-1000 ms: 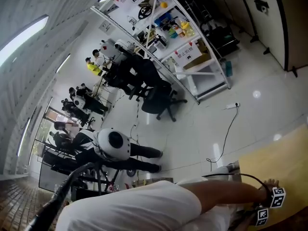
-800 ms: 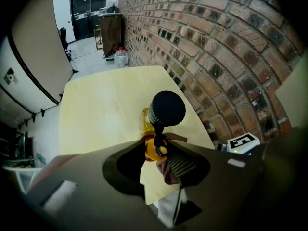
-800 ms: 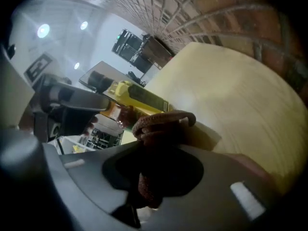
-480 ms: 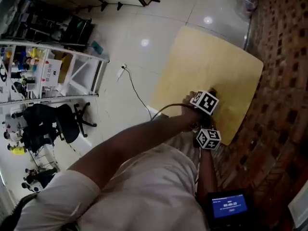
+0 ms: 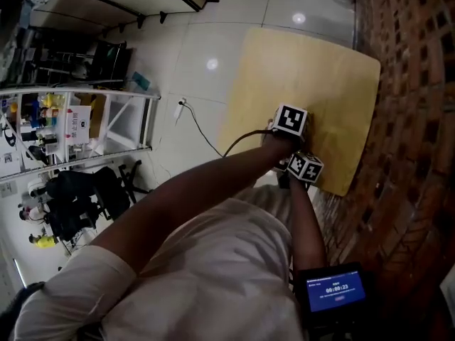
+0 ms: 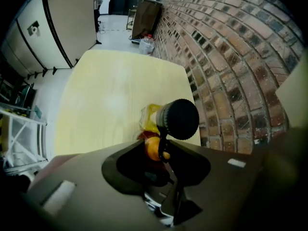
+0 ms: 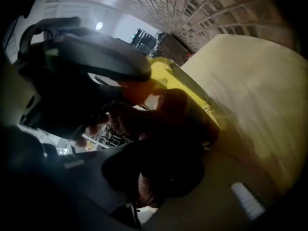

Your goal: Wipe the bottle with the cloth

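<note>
A bottle of yellow liquid with a black cap (image 6: pixel 179 118) stands upright at the near edge of the pale wooden table (image 6: pixel 110 95). My left gripper (image 6: pixel 161 150) comes down on it from above, shut on the bottle, and its jaws have just eased open slightly. In the right gripper view the yellow bottle (image 7: pixel 180 83) fills the middle. My right gripper (image 7: pixel 163 143) is shut on a dark reddish-brown cloth (image 7: pixel 127 124) pressed against the bottle's side. In the head view the marker cubes of the left gripper (image 5: pixel 290 119) and the right gripper (image 5: pixel 306 168) sit close together and hide the bottle.
A brick wall (image 5: pixel 405 119) runs along the table's right side. Past the table's (image 5: pixel 320 69) other edges lies white tiled floor (image 5: pixel 206 84) with a cable, shelving (image 5: pixel 78 126) and office chairs. A device with a blue screen (image 5: pixel 335 290) hangs at my waist.
The head view has swung from the room down onto the table. Both marker cubes have come into full view and shifted up the picture, staying close together.
</note>
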Motion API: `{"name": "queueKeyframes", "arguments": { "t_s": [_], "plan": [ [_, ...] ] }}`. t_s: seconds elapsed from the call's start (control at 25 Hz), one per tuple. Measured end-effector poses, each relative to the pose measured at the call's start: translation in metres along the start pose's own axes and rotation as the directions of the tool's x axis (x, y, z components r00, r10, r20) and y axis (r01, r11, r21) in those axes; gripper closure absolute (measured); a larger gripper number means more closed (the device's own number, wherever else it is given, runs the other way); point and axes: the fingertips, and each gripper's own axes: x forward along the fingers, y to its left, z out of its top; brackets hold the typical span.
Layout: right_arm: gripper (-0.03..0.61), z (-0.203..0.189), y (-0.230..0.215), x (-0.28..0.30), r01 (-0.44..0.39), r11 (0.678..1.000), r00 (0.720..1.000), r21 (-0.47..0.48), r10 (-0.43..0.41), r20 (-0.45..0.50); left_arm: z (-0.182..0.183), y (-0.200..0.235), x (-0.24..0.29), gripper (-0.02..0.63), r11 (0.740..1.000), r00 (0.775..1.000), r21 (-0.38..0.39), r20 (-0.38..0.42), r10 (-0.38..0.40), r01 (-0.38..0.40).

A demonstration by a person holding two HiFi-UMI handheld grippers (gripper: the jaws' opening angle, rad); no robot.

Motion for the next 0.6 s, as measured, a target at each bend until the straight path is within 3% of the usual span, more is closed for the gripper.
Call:
{"name": "queueKeyframes", "arguments": {
  "t_s": [0.08,0.16,0.28,0.36,0.44,0.6],
  "plan": [
    [0.492,-0.004,-0.015,0.006,0.019,0.995,1.000,0.096,-0.018,-0.015,-0.001,-0.001,0.000,0.453,1.000,1.000,-0.003,-0.017,-0.001,0.001],
    [0.492,-0.012,-0.035,0.011,0.033,0.967,0.999,0.255,-0.027,-0.027,-0.001,-0.003,0.000,0.453,1.000,1.000,-0.028,-0.026,-0.010,0.009],
    [0.492,-0.013,-0.049,0.013,0.036,0.860,0.999,0.509,-0.044,0.005,0.001,-0.005,-0.001,0.451,0.990,0.998,-0.131,-0.022,-0.055,0.052],
    [0.492,-0.016,-0.059,0.010,0.044,0.809,0.997,0.586,-0.071,0.023,0.002,-0.005,-0.001,0.451,0.979,0.996,-0.187,-0.014,-0.086,0.082],
    [0.492,-0.018,-0.061,0.004,0.044,0.828,0.997,0.558,-0.068,0.021,0.004,-0.003,0.000,0.449,0.983,0.997,-0.166,-0.006,-0.083,0.081],
    [0.492,-0.016,-0.055,-0.021,0.023,0.897,0.999,0.441,-0.034,0.017,0.012,-0.006,-0.006,0.459,1.000,1.000,-0.006,0.028,-0.008,0.009]
  ]
}}
